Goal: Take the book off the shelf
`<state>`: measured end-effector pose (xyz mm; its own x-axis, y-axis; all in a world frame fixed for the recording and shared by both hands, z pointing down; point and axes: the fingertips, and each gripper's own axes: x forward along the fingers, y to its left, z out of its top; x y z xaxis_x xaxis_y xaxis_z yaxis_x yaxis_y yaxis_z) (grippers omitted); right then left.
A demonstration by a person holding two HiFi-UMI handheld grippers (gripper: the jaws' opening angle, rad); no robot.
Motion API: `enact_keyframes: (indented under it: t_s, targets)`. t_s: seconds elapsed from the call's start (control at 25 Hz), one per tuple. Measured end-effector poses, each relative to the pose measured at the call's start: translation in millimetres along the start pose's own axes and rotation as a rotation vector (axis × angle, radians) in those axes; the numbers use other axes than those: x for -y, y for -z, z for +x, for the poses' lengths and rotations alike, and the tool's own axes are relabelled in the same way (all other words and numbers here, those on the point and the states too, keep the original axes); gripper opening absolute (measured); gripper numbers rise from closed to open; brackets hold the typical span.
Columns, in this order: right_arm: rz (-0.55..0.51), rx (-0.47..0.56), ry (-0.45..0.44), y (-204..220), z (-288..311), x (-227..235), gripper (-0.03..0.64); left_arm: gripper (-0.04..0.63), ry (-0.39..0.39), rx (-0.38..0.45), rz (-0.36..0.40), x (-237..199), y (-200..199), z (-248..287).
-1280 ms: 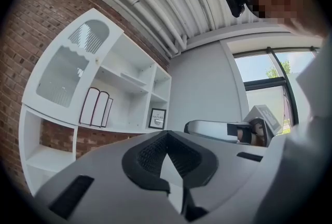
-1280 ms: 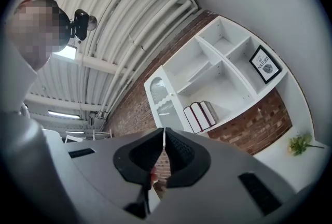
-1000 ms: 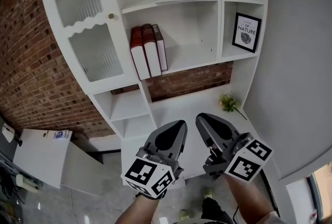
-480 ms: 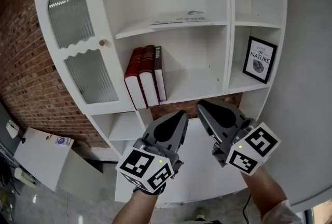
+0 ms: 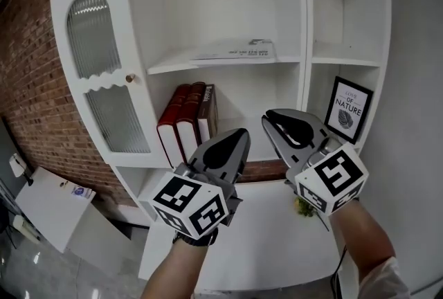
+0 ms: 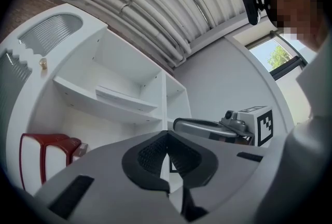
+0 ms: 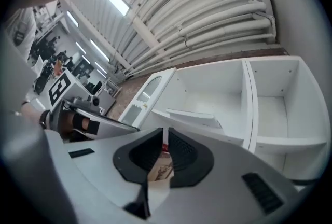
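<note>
Centrally in the head view, a white shelf unit (image 5: 302, 28) fills the upper frame against a brick wall (image 5: 34, 83). Three books (image 5: 185, 126) stand upright, leaning slightly, at the left end of the middle compartment: two with red spines and a darker one on their right. Which one is meant cannot be told. The shelf above holds a thin flat booklet (image 5: 235, 50), and the narrow compartment at right holds a framed print (image 5: 348, 109). A cabinet door (image 5: 104, 76) with ribbed glass stands shut at left; what lies behind it cannot be made out. In the lower frame, the left gripper (image 5: 237, 137) and the right gripper (image 5: 272, 119) hover side by side in front of the shelves, near the books but apart from them, each with its jaws together and nothing between them. The books look like stiff hardbacks, probably fairly heavy with smooth covers that may slip. The darker book's free side seems the easiest hold, pinched across the spine near its top.
</note>
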<state>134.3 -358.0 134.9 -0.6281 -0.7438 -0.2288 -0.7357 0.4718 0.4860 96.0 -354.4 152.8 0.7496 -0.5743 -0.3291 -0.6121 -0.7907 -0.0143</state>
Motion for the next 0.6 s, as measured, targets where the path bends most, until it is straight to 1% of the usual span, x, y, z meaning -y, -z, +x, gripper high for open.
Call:
enact_keyframes:
  t_s: [0.28, 0.32, 0.4, 0.44, 0.6]
  targets:
    - [-0.264, -0.014, 0.052, -16, 22, 35, 0.028, 0.011, -0.033, -0.002, 0.028, -15, -7, 21]
    - [-0.307, -0.022, 0.056, -17, 25, 38, 0.04, 0.011, -0.035, -0.001, 0.034, -16, -9, 23]
    - [-0.406, -0.048, 0.063, -18, 32, 45, 0.097, 0.011, -0.038, 0.002, 0.045, -18, -13, 28]
    - [-0.458, -0.059, 0.07, -19, 35, 49, 0.114, 0.011, -0.039, 0.004, 0.051, -19, -14, 31]
    - [-0.681, -0.081, 0.105, -23, 47, 67, 0.154, 0.011, -0.041, 0.007, 0.068, -20, -18, 39]
